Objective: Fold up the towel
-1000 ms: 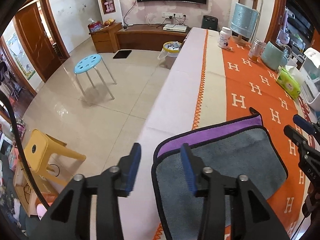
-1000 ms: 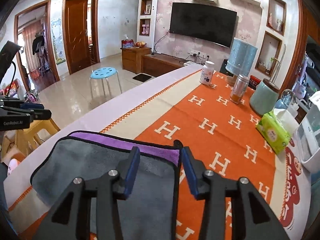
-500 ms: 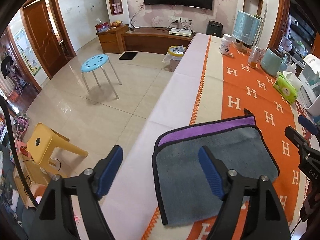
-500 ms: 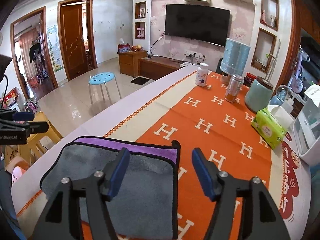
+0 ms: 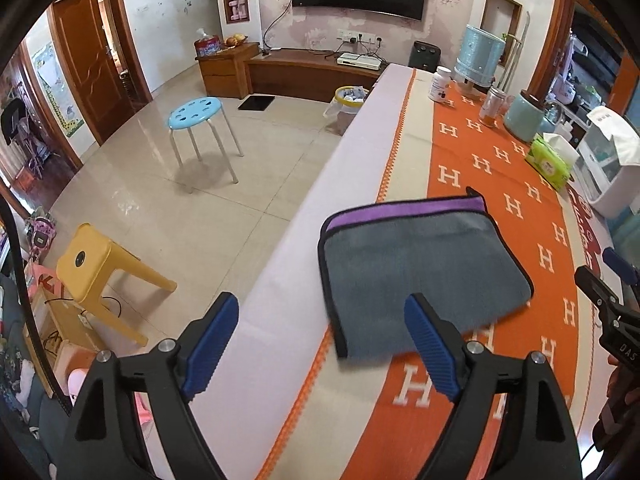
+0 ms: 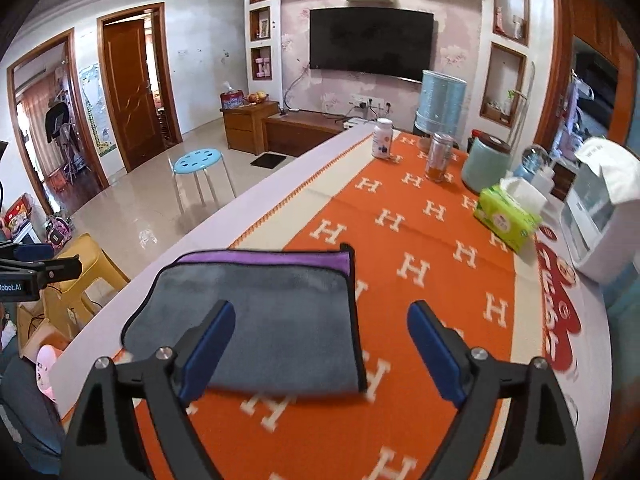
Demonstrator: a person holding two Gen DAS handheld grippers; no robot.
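A grey towel (image 5: 416,268) with a purple underside and black edging lies folded flat on the orange H-patterned tablecloth (image 5: 516,208), a purple strip showing along its far edge. It also shows in the right wrist view (image 6: 272,312). My left gripper (image 5: 320,344) is open and empty, raised near the towel's near left corner. My right gripper (image 6: 320,344) is open and empty, raised over the towel's near right corner. The right gripper also shows at the right edge of the left wrist view (image 5: 608,280).
At the table's far end stand a white bottle (image 6: 382,138), a glass jar (image 6: 438,158), a teal canister (image 6: 484,168), a green tissue pack (image 6: 506,218) and a white appliance (image 6: 600,208). On the floor to the left stand a blue stool (image 5: 196,110) and a yellow stool (image 5: 86,264).
Both grippers opened wide, let go of the towel and drew back and up. The towel stays folded on the table.
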